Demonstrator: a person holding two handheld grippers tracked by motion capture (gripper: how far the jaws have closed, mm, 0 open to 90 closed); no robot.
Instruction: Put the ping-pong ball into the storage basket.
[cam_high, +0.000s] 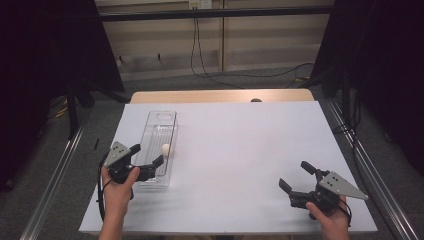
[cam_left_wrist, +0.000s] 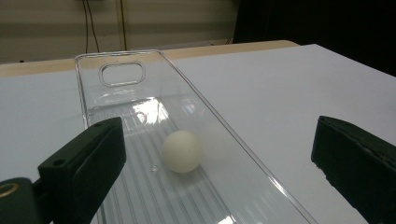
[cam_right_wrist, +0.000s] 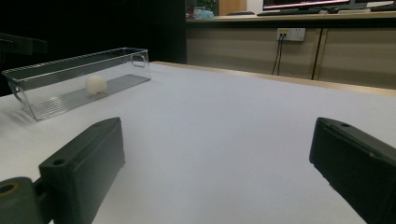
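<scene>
A clear plastic bin (cam_high: 161, 131) lies lengthwise on the left half of the white table (cam_high: 240, 145). A white ball (cam_high: 165, 149) rests on its ribbed floor. My left gripper (cam_high: 147, 154) stands open over the bin's near end. In the left gripper view the ball (cam_left_wrist: 182, 151) lies just ahead, between the jaws and untouched. There the left gripper (cam_left_wrist: 217, 140) has one jaw over the bin (cam_left_wrist: 121, 74) and one past its right wall. My right gripper (cam_high: 296, 176) is open and empty near the front right. The right gripper (cam_right_wrist: 217, 140) view shows the bin (cam_right_wrist: 70, 60) and ball (cam_right_wrist: 95, 84) far off.
A wooden strip (cam_high: 220, 96) runs along the table's far edge. Metal rails (cam_high: 55, 175) flank the table on both sides. Cables (cam_high: 210, 75) trail on the floor beyond, and dark curtains hang at left and right.
</scene>
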